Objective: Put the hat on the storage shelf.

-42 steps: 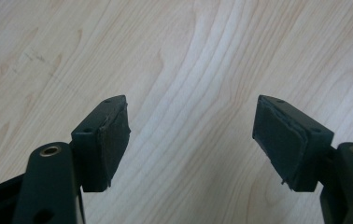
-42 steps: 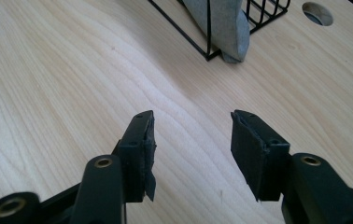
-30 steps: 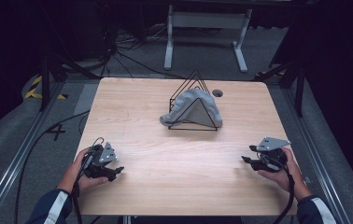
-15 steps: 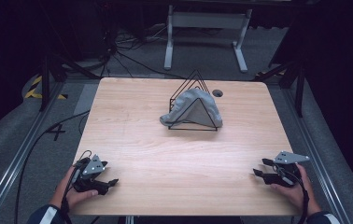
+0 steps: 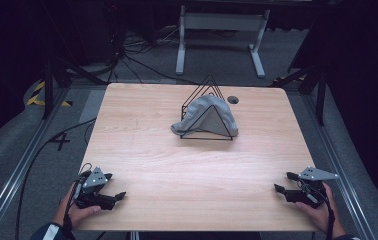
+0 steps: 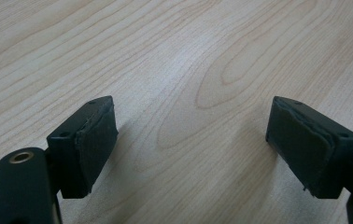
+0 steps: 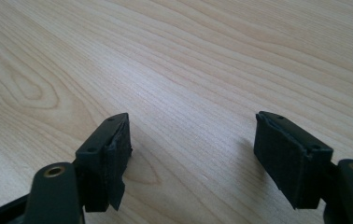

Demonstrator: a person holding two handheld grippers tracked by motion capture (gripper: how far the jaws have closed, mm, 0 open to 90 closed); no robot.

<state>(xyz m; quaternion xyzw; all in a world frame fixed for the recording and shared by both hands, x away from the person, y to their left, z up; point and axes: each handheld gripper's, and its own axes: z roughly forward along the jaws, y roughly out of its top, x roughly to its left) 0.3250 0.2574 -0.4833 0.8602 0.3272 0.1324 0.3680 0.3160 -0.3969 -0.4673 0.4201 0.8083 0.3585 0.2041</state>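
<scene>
No readable brand or label appears anywhere. At the near left corner of the pale wooden table (image 5: 142, 125), your left gripper (image 5: 117, 192) rests low with its jaws spread apart over bare wood grain, having pulled back toward you since a moment ago. Mid-table toward the far edge, a grey cloth (image 5: 204, 117) drapes over a black wire triangular rack (image 5: 208, 111), unmoved. At the near right corner, your right gripper (image 5: 284, 182) also sits drawn back, jaws spread wide and empty. Dark grey floor (image 5: 22, 145), cables and a white metal stand (image 5: 221, 30) surround the table.
</scene>
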